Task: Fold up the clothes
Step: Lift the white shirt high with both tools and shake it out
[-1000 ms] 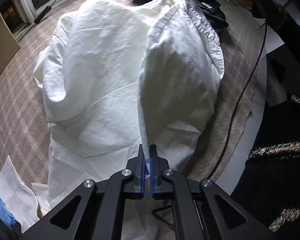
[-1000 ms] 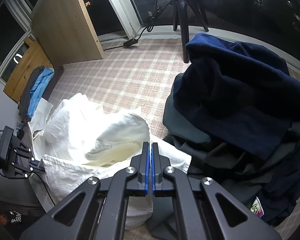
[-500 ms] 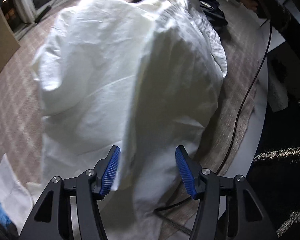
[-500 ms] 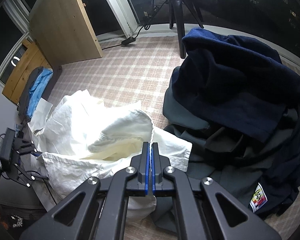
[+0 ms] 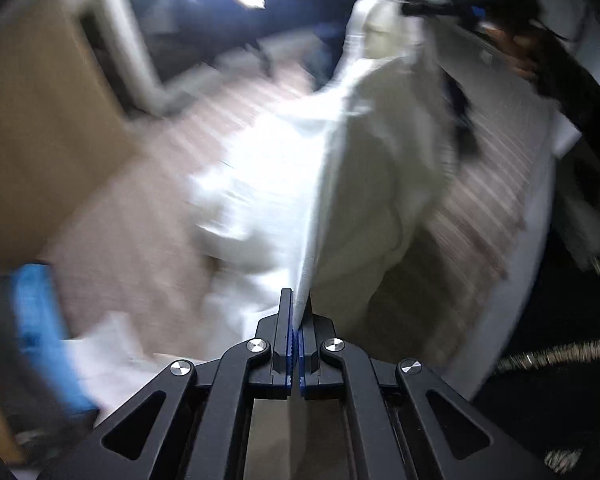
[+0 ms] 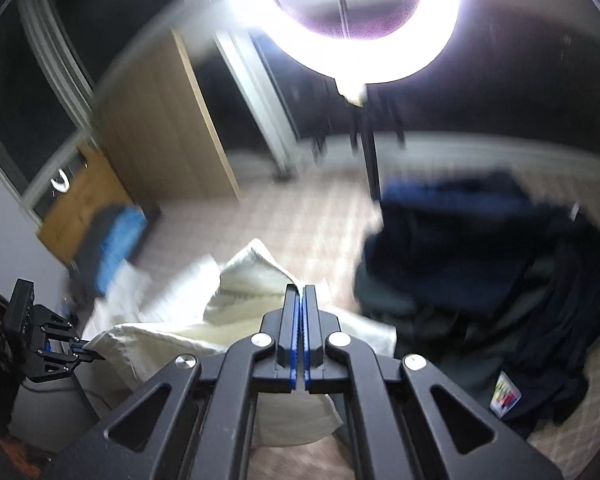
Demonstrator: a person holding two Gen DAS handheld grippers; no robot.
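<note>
Left tongs (image 5: 296, 322) clamped on an edge of the white shirt (image 5: 372, 168), blue pads pressed together on the cloth. Shirt stretched up and away from there to the right tongs (image 5: 420, 8), blurred at the far top. Right tongs (image 6: 299, 312) likewise pinched shut on the white shirt (image 6: 236, 304), cloth hanging below them and running across to the left tongs (image 6: 86, 354) at lower left. Dark clothes pile (image 6: 480, 264) heaped to the right on the checked counter (image 6: 312, 208). Ring light (image 6: 364, 16) glaring overhead.
</note>
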